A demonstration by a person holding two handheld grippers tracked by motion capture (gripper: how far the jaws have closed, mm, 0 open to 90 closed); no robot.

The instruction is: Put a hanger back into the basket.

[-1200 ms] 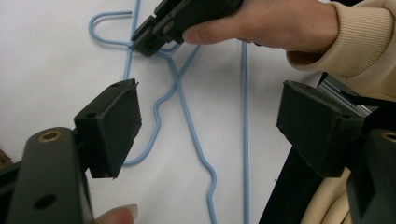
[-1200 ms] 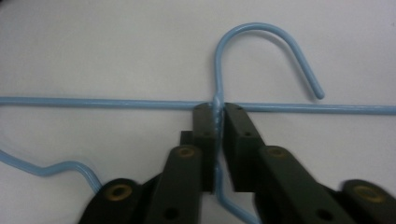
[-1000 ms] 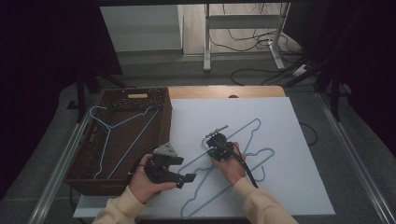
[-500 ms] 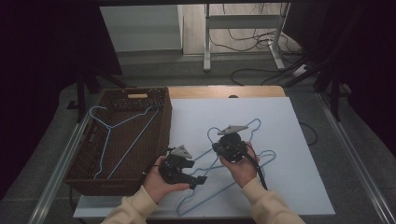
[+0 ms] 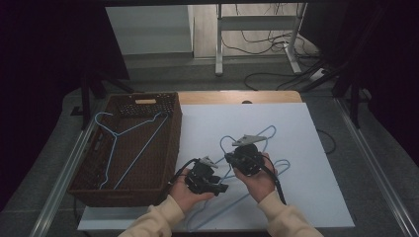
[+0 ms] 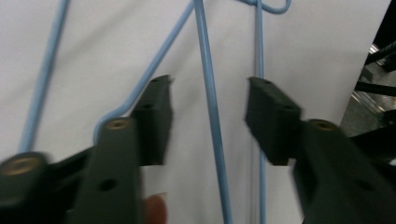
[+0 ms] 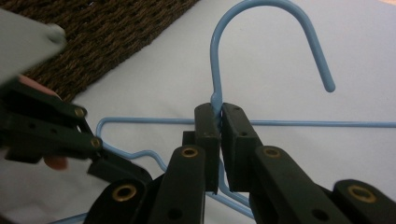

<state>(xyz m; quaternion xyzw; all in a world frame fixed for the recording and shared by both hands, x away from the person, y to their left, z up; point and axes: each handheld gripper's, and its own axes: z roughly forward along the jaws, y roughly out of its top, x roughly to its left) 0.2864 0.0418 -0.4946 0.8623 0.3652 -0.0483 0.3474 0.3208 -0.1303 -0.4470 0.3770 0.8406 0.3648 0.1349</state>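
Note:
Two light-blue wire hangers lie overlapped on the white board. My right gripper is shut on one hanger's neck, just under its hook; in the right gripper view the right gripper has its pads pinching the wire. My left gripper sits beside it to the left, low over the board. In the left gripper view the left gripper has its jaws apart, and they have just been closing. One blue wire runs between them without touching either pad.
A dark wicker basket stands at the table's left with another blue hanger lying across it. Metal rails run along both table sides. Cables and a stand's legs are on the floor beyond the far edge.
My left gripper has moved right, toward the right gripper, and its jaws have narrowed around a hanger wire. The right gripper has shifted slightly right with the hanger neck in it.

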